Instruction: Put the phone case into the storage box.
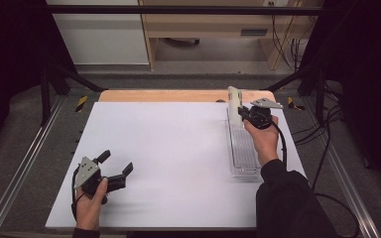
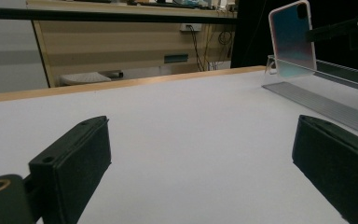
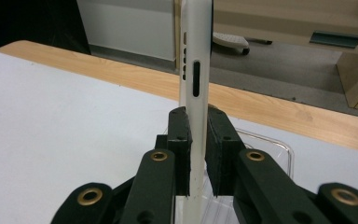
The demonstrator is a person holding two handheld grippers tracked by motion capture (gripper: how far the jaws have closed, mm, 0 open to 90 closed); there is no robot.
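Two grippers: right gripper (image 1: 241, 113) jaws clamping upright phone case (image 1: 234, 101) above seemingly ribbed clear tray (image 1: 243, 148); left gripper (image 1: 115, 162) jaws apart.

Two black jaws are seen wide apart at the bottom corners over a white table (image 2: 182, 140). A phone case (image 2: 292, 39) is held upright at the upper right.

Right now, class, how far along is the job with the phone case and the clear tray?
Done: the right hand-held gripper is shut on the phone case, holding it upright at the clear tray's far end. In hand: whether it is going in or coming out is unclear. Left: the left hand-held gripper waits open.
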